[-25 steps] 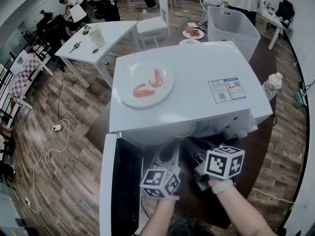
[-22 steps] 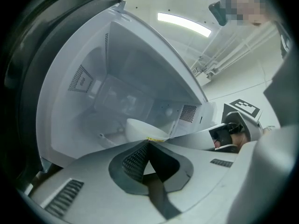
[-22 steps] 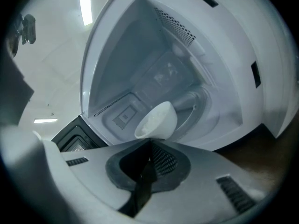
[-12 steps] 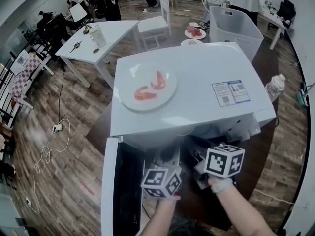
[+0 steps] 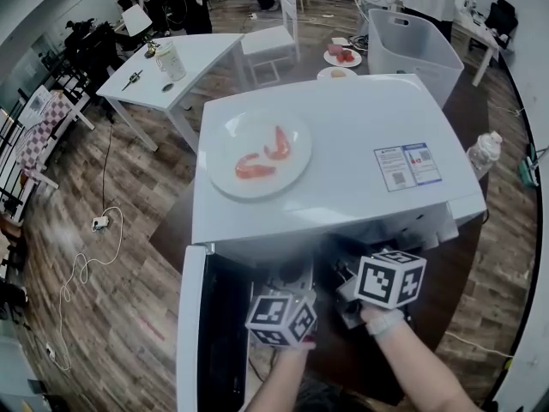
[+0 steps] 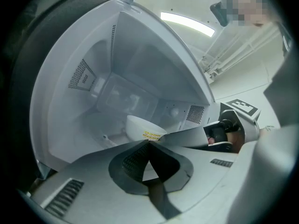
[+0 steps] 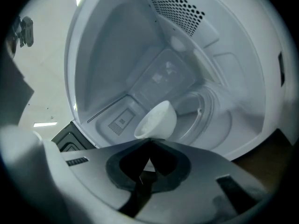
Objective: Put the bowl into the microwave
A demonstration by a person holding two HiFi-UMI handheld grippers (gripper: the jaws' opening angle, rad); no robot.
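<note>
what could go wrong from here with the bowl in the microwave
The right hand-held gripper seems to pinch the bowl only at its rim, so it might tip or slip onto the turntable. The left hand-held gripper sits shut close beside it in the microwave mouth; pulling out, either might knock the bowl or the open door. A bump might also shift the plate on top.

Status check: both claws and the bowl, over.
Left claw shut, tips by the bowl. Right claw shut on its rim, bowl inside the microwave. Door open, nothing in the way.
</note>
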